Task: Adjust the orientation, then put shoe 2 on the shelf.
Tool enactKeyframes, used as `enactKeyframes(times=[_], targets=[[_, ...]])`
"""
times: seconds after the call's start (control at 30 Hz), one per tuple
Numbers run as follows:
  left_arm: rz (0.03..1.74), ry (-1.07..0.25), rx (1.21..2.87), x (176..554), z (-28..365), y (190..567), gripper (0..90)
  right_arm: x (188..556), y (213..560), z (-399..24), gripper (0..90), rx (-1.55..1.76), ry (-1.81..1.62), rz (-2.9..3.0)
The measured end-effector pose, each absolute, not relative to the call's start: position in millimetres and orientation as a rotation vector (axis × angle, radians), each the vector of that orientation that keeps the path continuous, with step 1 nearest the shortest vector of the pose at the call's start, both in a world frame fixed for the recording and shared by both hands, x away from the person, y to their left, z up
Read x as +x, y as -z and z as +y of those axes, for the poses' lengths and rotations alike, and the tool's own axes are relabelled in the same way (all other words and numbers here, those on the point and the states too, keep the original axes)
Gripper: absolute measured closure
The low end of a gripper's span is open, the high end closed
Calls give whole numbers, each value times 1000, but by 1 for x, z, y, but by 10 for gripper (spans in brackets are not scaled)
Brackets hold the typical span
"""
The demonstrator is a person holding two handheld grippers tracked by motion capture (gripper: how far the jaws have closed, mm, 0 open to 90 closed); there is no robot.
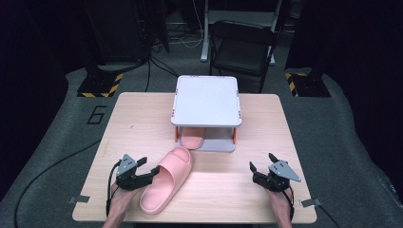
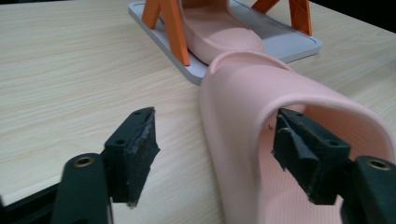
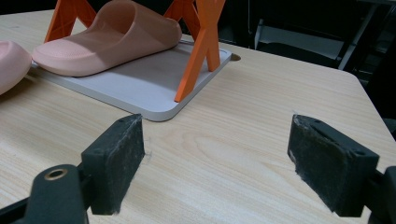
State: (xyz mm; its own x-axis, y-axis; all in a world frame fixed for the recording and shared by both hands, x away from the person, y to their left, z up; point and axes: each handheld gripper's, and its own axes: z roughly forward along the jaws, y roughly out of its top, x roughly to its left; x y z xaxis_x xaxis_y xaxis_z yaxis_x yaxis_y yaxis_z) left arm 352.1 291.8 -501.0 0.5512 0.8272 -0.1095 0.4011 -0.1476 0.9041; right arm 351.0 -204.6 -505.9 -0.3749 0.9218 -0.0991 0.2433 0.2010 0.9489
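**Second slipper just let go, short of the rack**

Nearest to the person: the left gripper (image 1: 148, 172) sits at the strap side of the loose pink slipper (image 1: 167, 183). Its jaws are spread apart — one outside the strap wall, the other tucked under the arch — and in the left gripper view neither pad (image 2: 140, 140) looks to be pressing the foam, though the inner one is close enough that I wouldn't swear to it. So I'd call it released, not gripping. The right gripper (image 1: 263, 164) is on the other side of that slipper, well apart from it, jaws wide with nothing between them.

The loose slipper lies flat on the table (image 1: 237, 190), angled, with its toe just in front of the small shelf rack (image 1: 206, 102). Beyond its toe, the other slipper (image 1: 192, 141) is already parked on the rack's bottom tray.

My read: this is the place-the-second-slipper step, mid re-grip. Next move probably needs a fresh, firmer hold on the strap, then a push or lift forward into the tray beside its mate — without clipping the orange legs (image 3: 196, 51).
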Motion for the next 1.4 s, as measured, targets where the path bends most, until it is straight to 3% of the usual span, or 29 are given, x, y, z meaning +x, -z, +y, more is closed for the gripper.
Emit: enactKeyframes(times=[0.3, 0.7, 1.03, 1.23, 1.4], targets=[[1056, -524, 1670, 347, 322, 498, 248, 352, 507, -205, 177, 1101, -1221, 1746], [990, -496, 1749, 348, 303, 500, 258, 353, 507, -201, 176, 1093, -1230, 1768], [934, -470, 1928, 357, 282, 509, 431, 351, 508, -200, 178, 1095, -1242, 1766], [926, -420, 1931, 363, 282, 511, 527, 349, 507, -201, 183, 1099, -1250, 1764], [910, -380, 1921, 366, 274, 513, 701, 349, 493, -198, 183, 1087, -1310, 1733]])
